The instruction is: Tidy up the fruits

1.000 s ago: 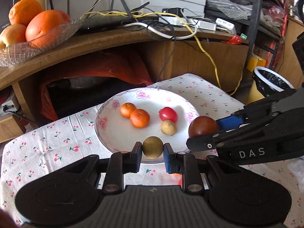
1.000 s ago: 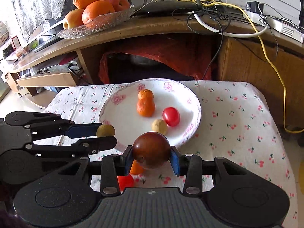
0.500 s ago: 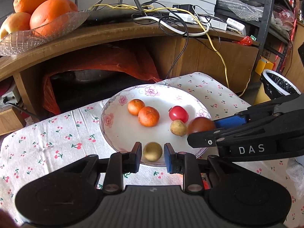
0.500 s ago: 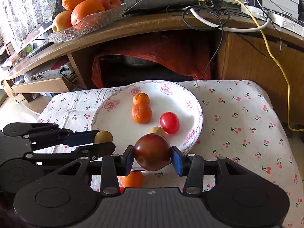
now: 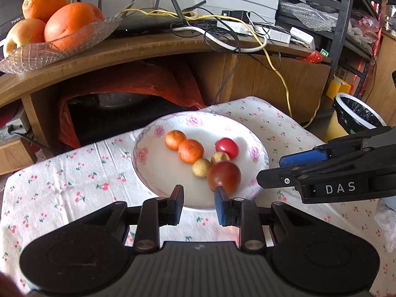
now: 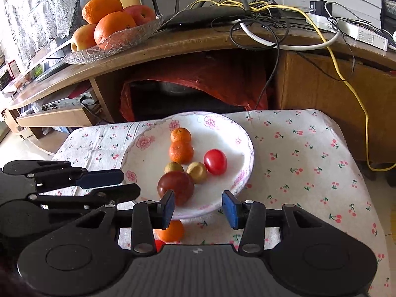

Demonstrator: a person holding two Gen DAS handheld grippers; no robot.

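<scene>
From the left wrist view I see my left gripper [image 5: 199, 201] with its blue-padded fingers parted and nothing between them, poised over the near rim of the floral plate [image 5: 146, 153]. On that plate lie two small mandarins [image 5: 190, 150], a red tomato [image 5: 227, 147], two yellowish-brown small fruits [image 5: 201, 168] and a dark red plum-like fruit [image 5: 224, 176], the last resting just beyond my left gripper's right fingertip. The same view shows my right gripper [image 5: 269, 170] entering from the right, seen side-on, its fingers apart and empty, just beside the plate's right rim. The right wrist view confirms this: my right gripper [image 6: 198, 206] stands wide open, holding nothing, with the dark red fruit [image 6: 175, 185] lying on the plate [image 6: 138, 143] just ahead of its left finger. Only this view reveals an orange fruit [image 6: 170, 231] on the flowered tablecloth [image 6: 297, 163] under the gripper, nearer than the plate, with a small red object beside it that is too hidden to identify. It also shows my left gripper [image 6: 128, 182] side-on at the left, open, near the plate's left rim. Only the left wrist view takes in the black-lined bin [image 5: 356, 112] at the far right. Both views show a glass bowl [image 5: 49, 49] of oranges and apples on the wooden shelf behind the table, beside tangled cables [image 6: 259, 17].
</scene>
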